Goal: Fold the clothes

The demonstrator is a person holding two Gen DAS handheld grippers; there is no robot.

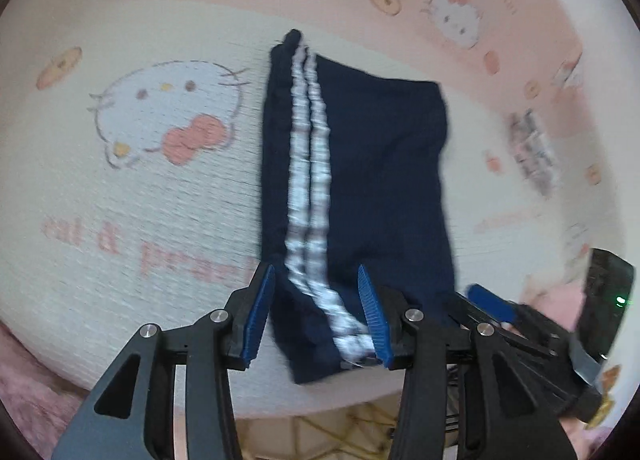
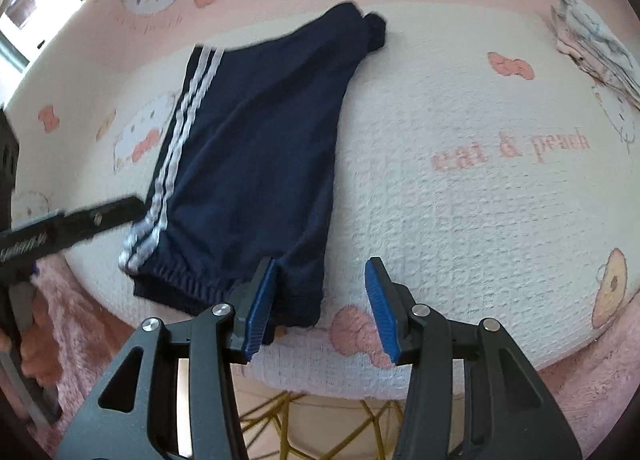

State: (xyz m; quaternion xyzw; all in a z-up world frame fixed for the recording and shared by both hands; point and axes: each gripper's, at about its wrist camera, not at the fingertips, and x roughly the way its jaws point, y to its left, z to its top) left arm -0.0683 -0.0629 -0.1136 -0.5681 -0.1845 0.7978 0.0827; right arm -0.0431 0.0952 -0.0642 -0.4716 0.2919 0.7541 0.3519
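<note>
Navy blue trousers with two white side stripes (image 2: 256, 147), folded, are laid on a white and pink cat-print blanket (image 2: 460, 219), cuffs at six o'clock. Left gripper (image 1: 320, 316) and right gripper (image 2: 320, 308) are parted, pads clear of the cloth. A one-layer pinch could undo the fold

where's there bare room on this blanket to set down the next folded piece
The widest free patch is the blanket right of the navy pants, around the printed lettering, short of the folded clothes stack at the far right. A second lies left of the pants over the big cat print. The near edge is crowded by both grippers.
</note>
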